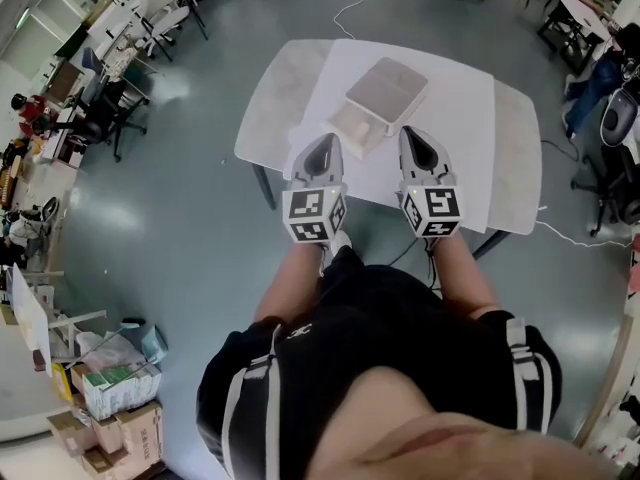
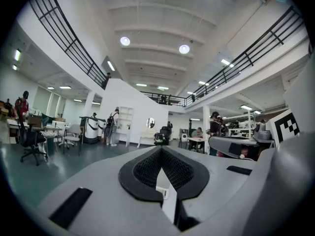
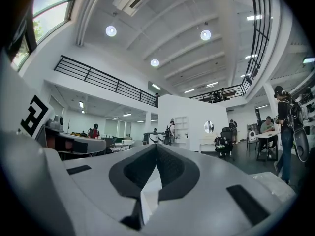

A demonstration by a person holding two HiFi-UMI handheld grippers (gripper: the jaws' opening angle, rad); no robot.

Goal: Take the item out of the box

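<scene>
**Current status**

1. The left gripper (image 1: pixel 323 144) is held level at the near edge of the table (image 1: pixel 268 118), pointing toward the box. In the left gripper view its black ribbed pads (image 2: pixel 142 171) meet at the tips. The claw is fully closed and holds nothing.
2. The box (image 1: pixel 387 90), flat and pale, lies on a white sheet (image 1: pixel 455 98) that covers the middle of the table. It is ahead of both grippers and between their lines of approach. A second pale piece (image 1: pixel 352 128) sits just in front of it, close to the left gripper's tip. The head view does not show whether this piece is a lid, a tray or the item itself. The contents of the box cannot be made out.
3. The right gripper (image 1: pixel 416 136) is also level at the table's near edge, near the box's front right corner. In the right gripper view its pads (image 3: pixel 130 173) are closed tip to tip, with nothing gripped.

**Progress**

As judged from these views, removal has not started. Neither claw touches the box, and no item is clearly out. The remaining steps are to open the jaws, reach the box, grip the item and lift it clear.
</scene>
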